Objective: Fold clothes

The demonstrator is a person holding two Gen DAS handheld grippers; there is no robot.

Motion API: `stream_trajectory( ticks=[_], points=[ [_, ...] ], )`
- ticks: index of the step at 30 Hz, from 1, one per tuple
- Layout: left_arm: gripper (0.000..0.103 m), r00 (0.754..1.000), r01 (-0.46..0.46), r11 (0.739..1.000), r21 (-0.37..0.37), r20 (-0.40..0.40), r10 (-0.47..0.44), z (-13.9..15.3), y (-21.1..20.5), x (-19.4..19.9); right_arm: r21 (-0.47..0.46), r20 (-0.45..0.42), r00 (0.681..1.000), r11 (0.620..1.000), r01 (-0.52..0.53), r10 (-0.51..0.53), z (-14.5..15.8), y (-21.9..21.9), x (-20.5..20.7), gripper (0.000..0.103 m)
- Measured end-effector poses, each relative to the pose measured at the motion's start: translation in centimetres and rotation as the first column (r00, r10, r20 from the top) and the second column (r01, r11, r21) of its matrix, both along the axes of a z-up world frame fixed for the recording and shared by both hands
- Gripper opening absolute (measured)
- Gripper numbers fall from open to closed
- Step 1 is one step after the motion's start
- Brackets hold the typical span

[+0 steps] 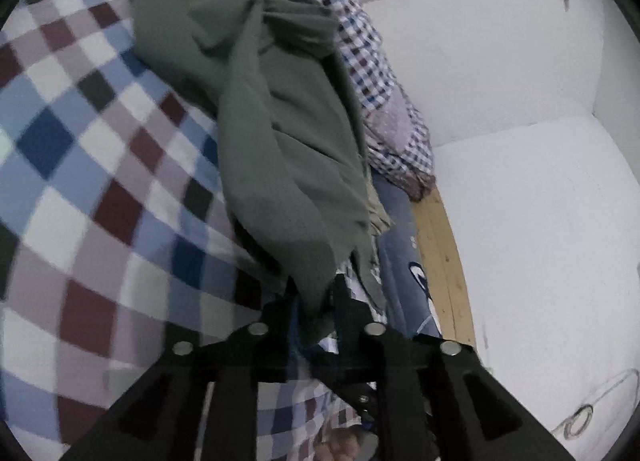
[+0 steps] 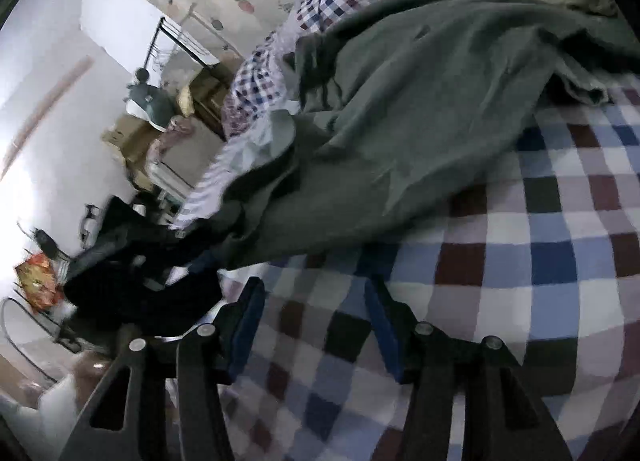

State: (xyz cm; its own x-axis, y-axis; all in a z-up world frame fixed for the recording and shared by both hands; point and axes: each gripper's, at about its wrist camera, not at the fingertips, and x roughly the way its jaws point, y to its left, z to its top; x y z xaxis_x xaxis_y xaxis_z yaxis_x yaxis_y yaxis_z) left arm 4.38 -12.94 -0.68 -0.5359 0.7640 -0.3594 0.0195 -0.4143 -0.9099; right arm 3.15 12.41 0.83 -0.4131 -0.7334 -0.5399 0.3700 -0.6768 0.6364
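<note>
A grey-green garment (image 1: 260, 109) lies crumpled on a checked bedspread (image 1: 80, 189). My left gripper (image 1: 314, 301) is shut on its lower corner, and the cloth hangs between the black fingers. In the right wrist view the same grey-green garment (image 2: 400, 121) spreads across the checked bedspread (image 2: 500, 281) ahead of me. My right gripper (image 2: 314, 293) is open just above the bedspread, short of the garment's near edge, with nothing between its blue pads (image 2: 250, 321).
A small-checked shirt (image 1: 384, 101) lies along the bed's edge beside the garment. A white wall (image 1: 520, 201) and a wooden strip (image 1: 440, 253) run to the right. Dark clothing (image 2: 132, 281), boxes (image 2: 132, 145) and a rack (image 2: 176, 45) stand left of the bed.
</note>
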Motion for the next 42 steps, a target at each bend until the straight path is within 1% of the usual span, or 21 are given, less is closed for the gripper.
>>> stream_trajectory(
  ticks=[2,3,4,6,8,10,14,18,19,20,22,24,27,29,30,32,33,34,36,40,42],
  points=[
    [0.038,1.0,-0.022,0.999,-0.023,0.022,0.022,-0.4,-0.2,0.2,0.058,-0.057,0.998,0.998,-0.009,0.012,0.7,-0.8,0.3,0.056],
    [0.048,0.999,-0.031,0.999,-0.037,0.035,0.032,-0.4,-0.4,0.4,0.102,-0.101,0.995,0.995,-0.017,0.027,1.0,-1.5,0.7,0.056],
    [0.052,0.998,-0.039,0.998,-0.05,0.042,0.041,-0.5,-0.4,0.5,0.123,-0.123,0.992,0.992,-0.026,0.041,1.2,-2.1,1.1,0.056],
    [0.053,0.998,-0.04,0.997,-0.07,0.037,0.043,-0.3,-1.1,0.5,0.148,-0.145,0.987,0.988,-0.052,0.073,1.3,-3.1,1.7,0.056],
    [0.058,0.999,-0.038,0.995,-0.094,0.035,0.042,-0.2,-1.5,0.4,0.16,-0.151,0.985,0.985,-0.063,0.088,1.3,-3.8,2.3,0.056],
    [0.06,0.999,-0.038,0.994,-0.106,0.034,0.042,-0.3,-2.0,0.6,0.182,-0.173,0.98,0.981,-0.065,0.097,1.4,-4.2,2.5,0.056],
    [0.061,0.997,-0.006,0.987,-0.161,0.069,0.017,-0.8,-1.4,-0.1,0.261,-0.226,0.965,0.963,-0.073,0.134,1.3,-5.4,2.5,0.056],
    [0.061,0.996,0.021,0.982,-0.189,0.091,-0.004,-1.0,-1.3,-0.5,0.306,-0.187,0.963,0.943,-0.129,0.192,0.2,-8.0,0.8,0.057],
    [0.061,0.996,0.024,0.98,-0.195,0.091,-0.007,-1.0,-1.2,-0.6,0.306,-0.191,0.959,0.941,-0.144,0.209,0.1,-8.3,0.8,0.057],
    [0.061,0.996,0.028,0.979,-0.201,0.092,-0.009,-1.0,-1.2,-0.8,0.301,-0.197,0.952,0.938,-0.171,0.236,0.1,-8.7,0.9,0.057],
    [0.061,0.995,0.034,0.977,-0.212,0.095,-0.014,-1.1,-1.1,-1.0,0.292,-0.213,0.924,0.923,-0.249,0.317,0.3,-9.5,1.6,0.057],
    [0.061,0.995,0.04,0.975,-0.221,0.103,-0.017,-1.2,-1.1,-1.1,0.327,-0.232,0.895,0.897,-0.296,0.38,0.2,-10.4,2.4,0.058],
    [0.061,0.994,0.048,0.969,-0.24,0.108,-0.023,-1.4,-1.0,-1.3,0.348,-0.228,0.865,0.867,-0.357,0.448,-0.2,-11.1,3.0,0.058],
    [0.058,0.993,0.054,0.966,-0.254,0.112,-0.026,-1.5,-1.0,-1.4,0.35,-0.221,0.851,0.853,-0.387,0.476,-0.5,-11.3,3.1,0.058],
    [0.052,0.993,0.057,0.964,-0.26,0.114,-0.028,-1.6,-0.9,-1.4,0.346,-0.217,0.849,0.852,-0.393,0.481,-0.6,-11.3,3.1,0.058],
    [0.035,0.992,0.059,0.96,-0.273,0.123,-0.026,-1.8,-1.0,-1.5,0.322,-0.205,0.862,0.864,-0.388,0.464,-0.8,-10.8,2.6,0.057],
    [0.015,0.99,0.058,0.96,-0.275,0.138,-0.02,-2.2,-1.2,-1.6,0.298,-0.193,0.877,0.878,-0.375,0.441,-0.9,-10.3,2.2,0.058],
    [0.004,0.988,0.054,0.964,-0.26,0.151,-0.014,-2.6,-1.5,-1.5,0.274,-0.179,0.891,0.891,-0.363,0.418,-1.1,-9.8,1.8,0.058],
    [0.003,0.984,0.043,0.974,-0.223,0.177,-0.003,-3.3,-1.9,-1.4,0.217,-0.147,0.917,0.917,-0.335,0.37,-1.4,-8.6,1.0,0.057],
    [0.003,0.988,0.04,0.989,-0.142,0.154,-0.017,-2.9,-2.0,-0.9,0.111,-0.083,0.958,0.958,-0.264,0.274,-2.1,-6.4,0.1,0.057],
    [0.002,0.99,0.037,0.997,-0.064,0.138,-0.028,-2.8,-2.0,-0.4,0.053,-0.05,0.973,0.974,-0.221,0.224,-2.5,-5.5,-0.3,0.057]
  ],
)
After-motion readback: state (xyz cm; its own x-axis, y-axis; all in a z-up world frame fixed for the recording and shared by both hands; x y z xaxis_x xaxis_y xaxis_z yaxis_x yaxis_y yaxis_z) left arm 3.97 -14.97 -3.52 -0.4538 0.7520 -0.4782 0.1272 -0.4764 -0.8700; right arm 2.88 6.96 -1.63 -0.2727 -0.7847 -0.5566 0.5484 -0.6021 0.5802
